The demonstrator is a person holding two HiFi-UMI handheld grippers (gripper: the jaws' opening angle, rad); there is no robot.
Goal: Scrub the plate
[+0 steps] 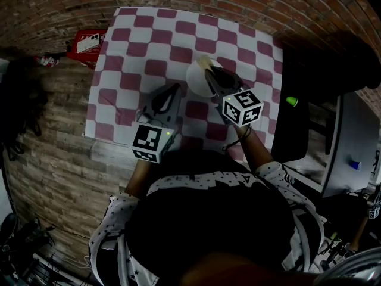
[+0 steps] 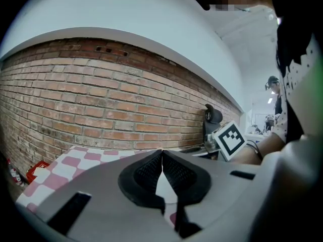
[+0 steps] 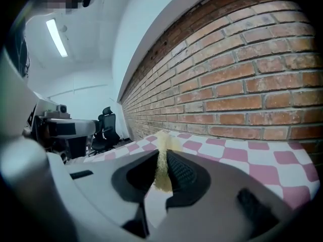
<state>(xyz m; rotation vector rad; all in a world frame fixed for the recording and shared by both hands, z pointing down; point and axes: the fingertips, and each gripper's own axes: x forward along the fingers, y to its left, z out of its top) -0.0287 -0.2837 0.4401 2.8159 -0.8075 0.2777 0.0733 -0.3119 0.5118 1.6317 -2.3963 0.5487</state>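
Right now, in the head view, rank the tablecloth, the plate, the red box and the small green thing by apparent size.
1. Tablecloth, by far the largest.
2. Plate and red box: too alike to rank, and the plate is partly hidden.
3. Small green thing, the smallest.

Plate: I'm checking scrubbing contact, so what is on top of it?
A yellow sponge, pinched in the right gripper, hangs over the plate. The gripper covers whether they touch.
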